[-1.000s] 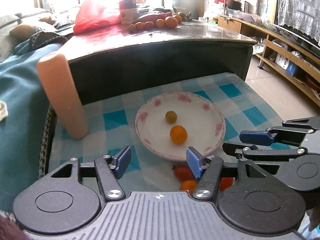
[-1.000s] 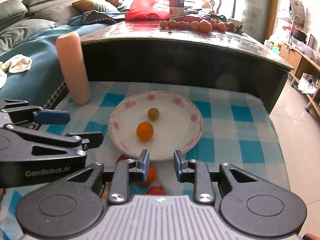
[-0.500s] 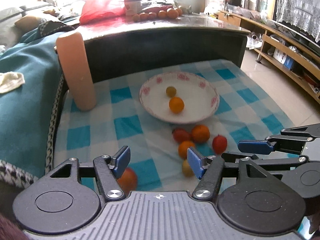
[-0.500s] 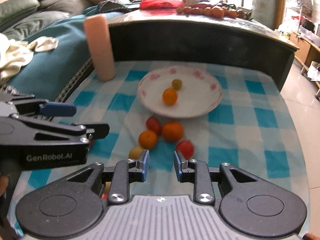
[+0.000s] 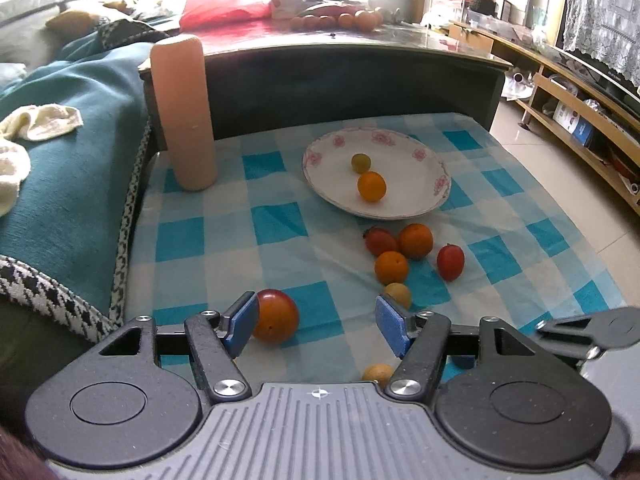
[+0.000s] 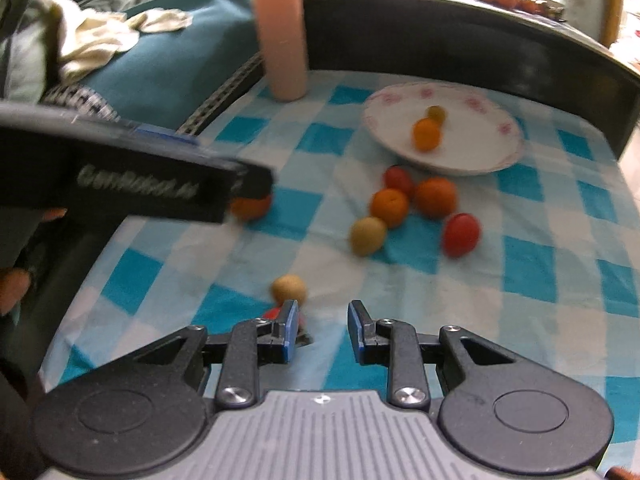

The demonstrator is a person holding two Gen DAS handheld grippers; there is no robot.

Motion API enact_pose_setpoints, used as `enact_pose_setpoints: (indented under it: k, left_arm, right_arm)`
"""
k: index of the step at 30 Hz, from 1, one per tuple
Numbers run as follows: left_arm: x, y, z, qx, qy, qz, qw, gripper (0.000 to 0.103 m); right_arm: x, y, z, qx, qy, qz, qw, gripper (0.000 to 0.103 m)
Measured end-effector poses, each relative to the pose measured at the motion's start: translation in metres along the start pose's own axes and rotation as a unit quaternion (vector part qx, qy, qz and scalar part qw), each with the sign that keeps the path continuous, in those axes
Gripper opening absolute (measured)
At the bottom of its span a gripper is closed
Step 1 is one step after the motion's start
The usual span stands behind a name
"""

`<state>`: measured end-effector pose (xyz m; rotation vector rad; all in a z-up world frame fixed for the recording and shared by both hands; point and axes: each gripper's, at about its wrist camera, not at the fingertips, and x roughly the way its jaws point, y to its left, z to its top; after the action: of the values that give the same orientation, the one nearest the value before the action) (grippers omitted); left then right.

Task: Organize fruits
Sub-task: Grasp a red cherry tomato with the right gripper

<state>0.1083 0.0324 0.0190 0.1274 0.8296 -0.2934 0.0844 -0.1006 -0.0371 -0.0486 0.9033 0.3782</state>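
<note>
While both tools hang low over the checked cloth (image 5: 280, 216) on the surface, neither one is gripping anything. Left tool (image 5: 316, 324) has its blue pads spread wide, and a big red-orange tomato (image 5: 276, 316) sits just beside the left pad, looks like it's touching or nearly so. Right tool (image 6: 322, 330) is also released, pads apart with bare cloth between them; a small red fruit (image 6: 274, 313) peeks out right behind its left pad, and a pale yellowish one (image 6: 289, 288) lies just past that

Floral-rimmed white plate (image 5: 436, 196) sits toward the far side of the cloth with two fruits in it, a small green-yellow one (image 5: 361, 162) and an orange one (image 5: 371, 186) nearer the tools. Just outside the plate's near edge there's a loose cluster on the cloth: two orange fruits, two red ones and a yellowish one, close together

Tall peach-coloured cylinder (image 5: 184, 112) stands upright at the far left corner of the cloth. Right wrist view is kinda motion-blurred, so small details there are mushy
</note>
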Motion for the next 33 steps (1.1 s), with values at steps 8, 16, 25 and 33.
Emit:
enact_pose_setpoints:
  k: [8,16,25,33]
  left_arm:
    - [0.005,-0.001,-0.001,0.002,0.007,-0.005,1.0000,0.072]
    - [0.006,0.000,0.000,-0.002,0.005,-0.007,1.0000,0.073]
    - [0.007,-0.001,0.000,0.001,0.007,-0.009,0.9999,0.074]
    - [0.013,-0.008,-0.004,0.013,0.023,-0.021,0.9994,0.074]
  right_arm:
    - [0.012,0.011,0.000,-0.014,0.009,0.028,0.999,0.050]
    - [0.020,0.018,-0.004,-0.026,0.024,0.054,0.998,0.050]
    - [0.032,0.017,-0.006,-0.016,0.037,0.057,0.998,0.043]
    - [0.021,0.005,-0.013,-0.005,0.047,0.057,0.997,0.043]
